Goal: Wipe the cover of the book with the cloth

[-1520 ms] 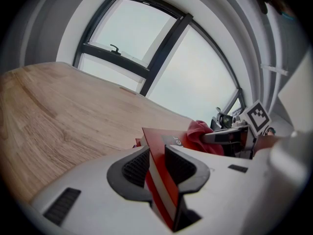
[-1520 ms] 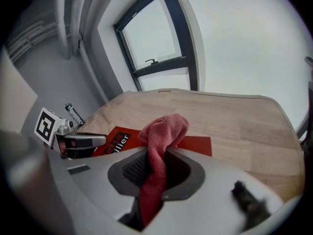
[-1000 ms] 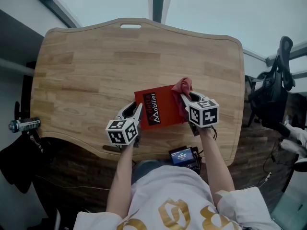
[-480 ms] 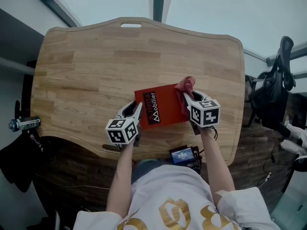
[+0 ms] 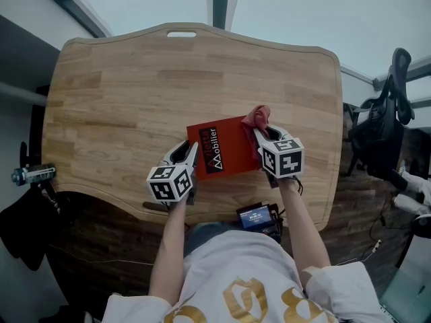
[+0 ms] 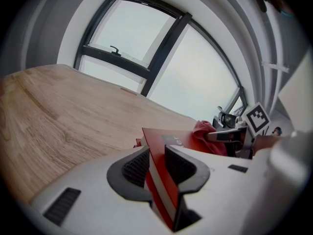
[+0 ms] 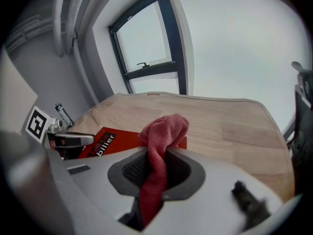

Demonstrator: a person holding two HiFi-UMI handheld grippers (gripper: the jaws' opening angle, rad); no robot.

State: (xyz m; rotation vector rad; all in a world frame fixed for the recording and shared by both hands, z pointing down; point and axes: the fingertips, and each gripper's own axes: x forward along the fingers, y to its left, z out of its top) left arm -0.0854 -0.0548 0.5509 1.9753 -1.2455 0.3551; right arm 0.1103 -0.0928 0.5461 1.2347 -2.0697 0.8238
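Slightly leftward now, the right gripper (image 5: 262,134) pinches the cloth (image 5: 256,116); left gripper (image 5: 192,153) clamps the book (image 5: 227,150).

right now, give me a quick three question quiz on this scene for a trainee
1. True or false: the left claw is shut on the edge of the red book.
2. What does the right claw hold? A) a pen B) the pink cloth C) nothing
3. Fill in: the table under the book is ____.

Key: 1 true; 2 B; 3 wooden.
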